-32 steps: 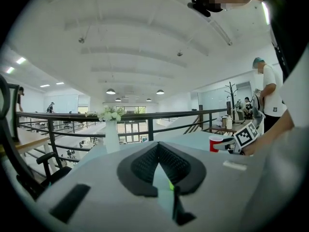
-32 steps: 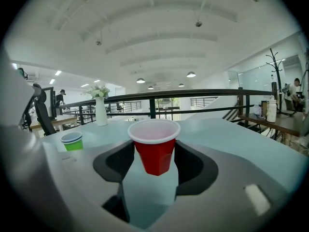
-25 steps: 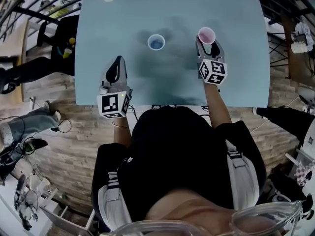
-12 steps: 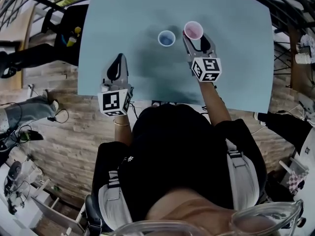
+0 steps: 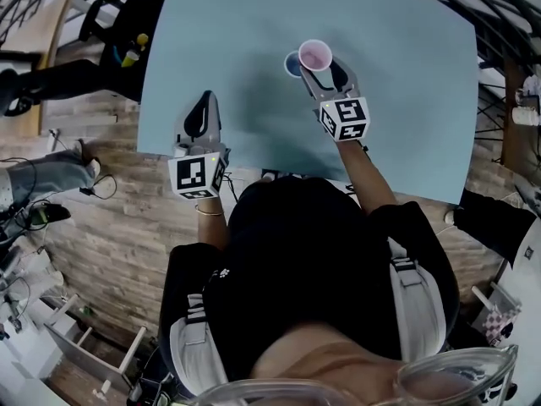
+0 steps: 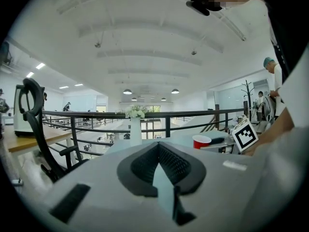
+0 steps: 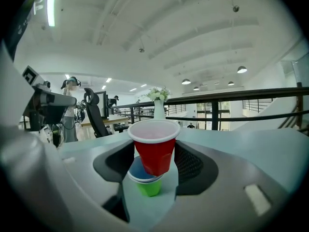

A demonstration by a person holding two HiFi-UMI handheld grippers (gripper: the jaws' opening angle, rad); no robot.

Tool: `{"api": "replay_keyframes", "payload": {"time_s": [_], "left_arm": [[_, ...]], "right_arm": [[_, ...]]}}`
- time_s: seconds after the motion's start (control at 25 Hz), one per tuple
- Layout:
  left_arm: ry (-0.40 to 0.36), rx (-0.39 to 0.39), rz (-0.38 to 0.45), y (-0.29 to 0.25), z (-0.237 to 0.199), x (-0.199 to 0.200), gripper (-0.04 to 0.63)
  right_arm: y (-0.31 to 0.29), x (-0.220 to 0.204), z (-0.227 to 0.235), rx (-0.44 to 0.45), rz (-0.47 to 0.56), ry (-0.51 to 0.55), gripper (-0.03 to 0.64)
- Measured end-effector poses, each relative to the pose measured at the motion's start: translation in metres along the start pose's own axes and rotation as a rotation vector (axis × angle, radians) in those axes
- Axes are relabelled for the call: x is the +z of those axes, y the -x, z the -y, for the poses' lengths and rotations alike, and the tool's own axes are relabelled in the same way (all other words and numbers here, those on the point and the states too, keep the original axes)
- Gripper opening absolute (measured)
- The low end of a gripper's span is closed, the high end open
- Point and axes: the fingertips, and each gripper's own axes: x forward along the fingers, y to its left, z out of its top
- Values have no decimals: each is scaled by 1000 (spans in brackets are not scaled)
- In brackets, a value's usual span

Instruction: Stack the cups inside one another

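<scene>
Plastic this thin looks light, crushable; my right gripper (image 7: pixel 154 151) pinches the red disposable cup (image 7: pixel 153 138) mid-wall. My left gripper (image 5: pixel 201 106), eight o'clock, is closed, empty.

We see a red cup (image 7: pixel 154 153) with a white rim and a green cup (image 7: pixel 149 187) that is blue inside. The table (image 5: pixel 406 100) is pale blue. One cube (image 5: pixel 196 178) and the other cube (image 5: pixel 344 118) show black-and-white squares.

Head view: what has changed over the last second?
The right gripper, shut on the red cup, carried it left across the table until it hangs over the green cup, not yet seated inside. The green cup stayed on the table; the left gripper stayed shut and empty near the front edge.
</scene>
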Motion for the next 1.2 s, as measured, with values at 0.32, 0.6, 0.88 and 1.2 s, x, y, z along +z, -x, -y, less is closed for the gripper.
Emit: {"api": "replay_keyframes", "payload": {"time_s": [0.32,0.6,0.88,1.2], "left_arm": [[7,32,0,8,-11,-3,-6],[2,34,-5,9,-12,-3,-6],[-2,36,-4,11,-12,-1,-6],[0,37,-1,14,-12,-3,-6]], "right_arm": [[-11,-8,-21,54,-31,40,265],[-14,-19,-25,63,-72,56,265],[-16,-26,-26,64,-94,69,265],[-17,-38,-24,58,-136,56,265]]}}
